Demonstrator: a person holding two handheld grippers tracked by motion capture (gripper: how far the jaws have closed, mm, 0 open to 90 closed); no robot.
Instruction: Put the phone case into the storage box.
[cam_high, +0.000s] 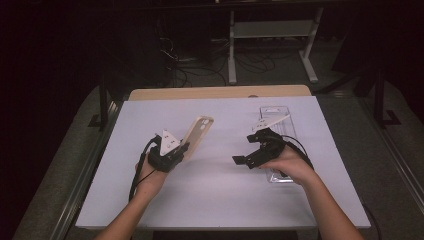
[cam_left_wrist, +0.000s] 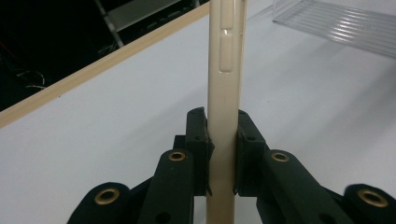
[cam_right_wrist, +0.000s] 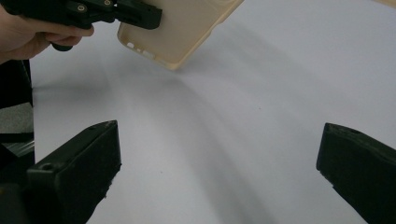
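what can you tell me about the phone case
The phone case is a beige, smooth, plastic-looking shell with raised side buttons on its edge and small cutouts along one end. It is held clear of the white table, tilted upward and away from the person, with nothing in it. The left gripper clamps its lower part, one jaw on each face. Nothing else touches it.

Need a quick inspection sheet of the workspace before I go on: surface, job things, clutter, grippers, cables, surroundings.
Surface: white table, wood strip along the far edge.
Job's things: beige phone case, lifted and tilted; clear tray lying flat on the right.
Clutter: nothing seen.
Grippers: left gripper shut on the case's edge; right gripper open, nothing between its fingers.
Cables: one trails from each gripper.
Surroundings: dark floor, tangled wires, a white frame beyond the table.
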